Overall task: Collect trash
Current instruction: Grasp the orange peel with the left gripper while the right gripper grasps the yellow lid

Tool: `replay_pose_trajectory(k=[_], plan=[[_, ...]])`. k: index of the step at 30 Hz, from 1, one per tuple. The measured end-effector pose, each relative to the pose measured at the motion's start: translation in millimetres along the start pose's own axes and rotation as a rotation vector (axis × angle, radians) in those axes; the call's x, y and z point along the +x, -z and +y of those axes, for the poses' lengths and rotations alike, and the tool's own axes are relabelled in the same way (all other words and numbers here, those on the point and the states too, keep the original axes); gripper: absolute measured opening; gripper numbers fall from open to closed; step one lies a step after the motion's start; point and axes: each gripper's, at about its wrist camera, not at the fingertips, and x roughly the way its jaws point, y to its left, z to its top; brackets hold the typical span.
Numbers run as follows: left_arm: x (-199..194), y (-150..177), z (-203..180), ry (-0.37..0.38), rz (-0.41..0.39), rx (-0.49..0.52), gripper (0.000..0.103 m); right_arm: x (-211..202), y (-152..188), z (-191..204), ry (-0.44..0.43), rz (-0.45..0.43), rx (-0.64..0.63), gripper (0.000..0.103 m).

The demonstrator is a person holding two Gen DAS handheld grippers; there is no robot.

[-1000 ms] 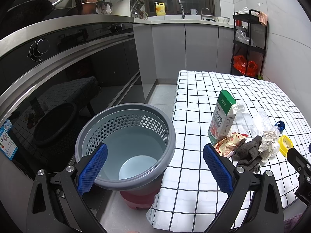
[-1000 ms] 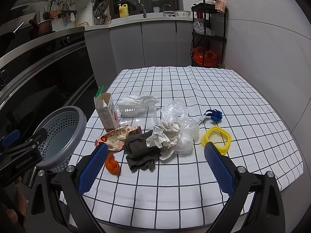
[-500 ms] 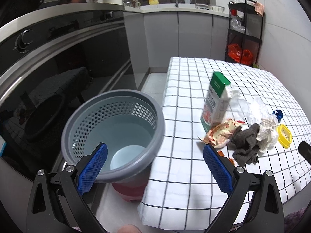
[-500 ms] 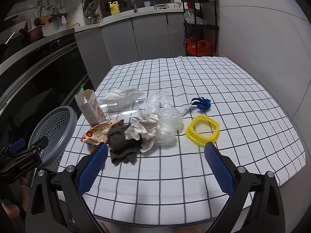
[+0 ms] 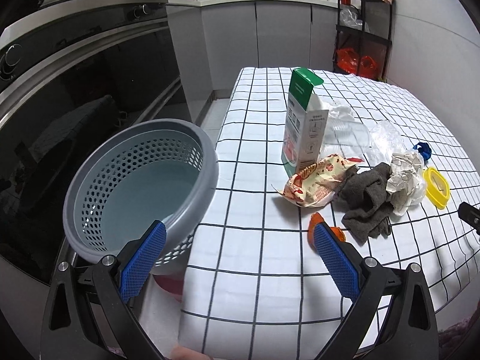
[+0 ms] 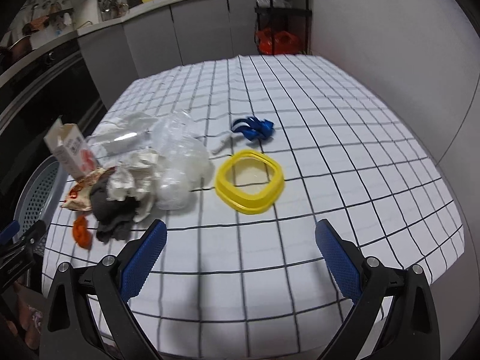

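The trash lies in a loose heap on the table (image 6: 330,150), near its left edge, on a white cloth with a black grid. In the heap a carton (image 5: 304,126) with a green top stands upright, and a printed wrapper (image 5: 315,180) lies at its foot, touching it. Just beside the wrapper is a dark rag (image 5: 366,201), with crumpled paper (image 5: 403,174) resting on its far side and clear plastic (image 5: 387,138) behind that. A small orange scrap (image 6: 81,230) lies on the cloth near the rag. A yellow ring (image 6: 249,180) lies flat to the right of the heap, apart from it, and a blue ribbon (image 6: 253,128) lies a little beyond the ring. A grey basket (image 5: 141,192) with a perforated wall stands beside the table's left edge, below the cloth level. The left gripper (image 5: 237,258) is wide open and holds nothing; it is above the table corner, between the basket and the heap. The right gripper (image 6: 238,258) is also wide open and holds nothing, over the near edge of the table, with the ring in front of it. The right view is somewhat blurred.
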Motion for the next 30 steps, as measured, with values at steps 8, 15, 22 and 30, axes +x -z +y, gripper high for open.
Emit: replay_pose_trajectory(k=[8, 15, 22, 30], plan=[[9.5, 3.1, -9.8, -0.006, 0.017, 0.009, 0.097, 41.1, -21.2, -0.4, -0.008, 0.064, -0.058, 0.095], [14.2, 5.3, -14.9, -0.017, 0.021, 0.023, 0.097, 65.5, -32.8, -1.9, 0.009, 0.093, -0.065, 0.095], [18.6, 5.3, -15.4, -0.013, 0.032, 0.018, 0.097, 79.6, -37.9, 0.7, 0.013, 0.105, -0.086, 0.094], [19.0, 6.1, -16.6, -0.005, 0.034, 0.024, 0.097, 81.6, -38.1, 11.6, 0.017, 0.101, -0.142, 0.073]])
